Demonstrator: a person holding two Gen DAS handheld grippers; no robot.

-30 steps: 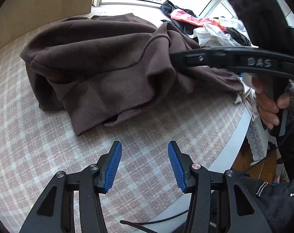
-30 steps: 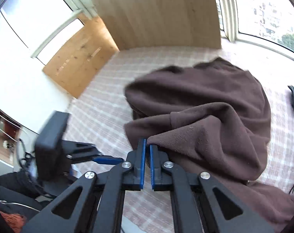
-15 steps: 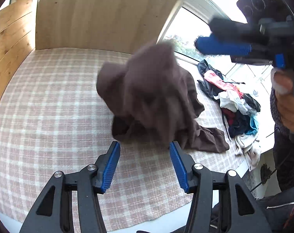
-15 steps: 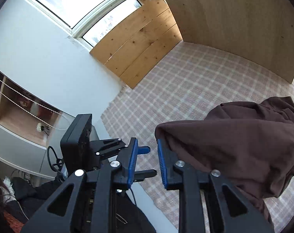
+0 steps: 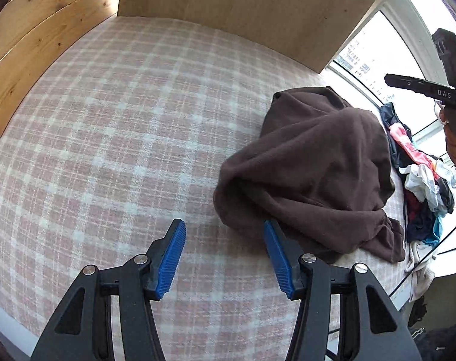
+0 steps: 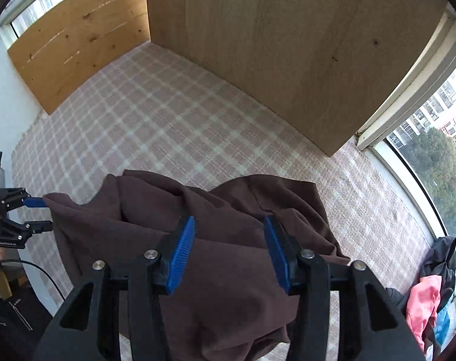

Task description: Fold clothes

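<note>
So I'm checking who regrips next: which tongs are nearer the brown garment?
Right. The right tongs hover over the brown garment, opening, not gripping. The left tongs sit beside its edge.

**What the two views do not show fully**

The brown garment (image 6: 228,270) is cut by the bottom edge of the right wrist view, and the black fingers (image 6: 182,249) of the right gripper (image 6: 228,249) hide part of its near folds. In the left wrist view the right gripper (image 5: 408,85) is cut off by the right edge, so its fingertips are hidden there. The pile of clothes (image 5: 420,180) on the far right is partly behind the garment; single pieces cannot be told. The person's hand (image 5: 452,141) shows only in part.
</note>
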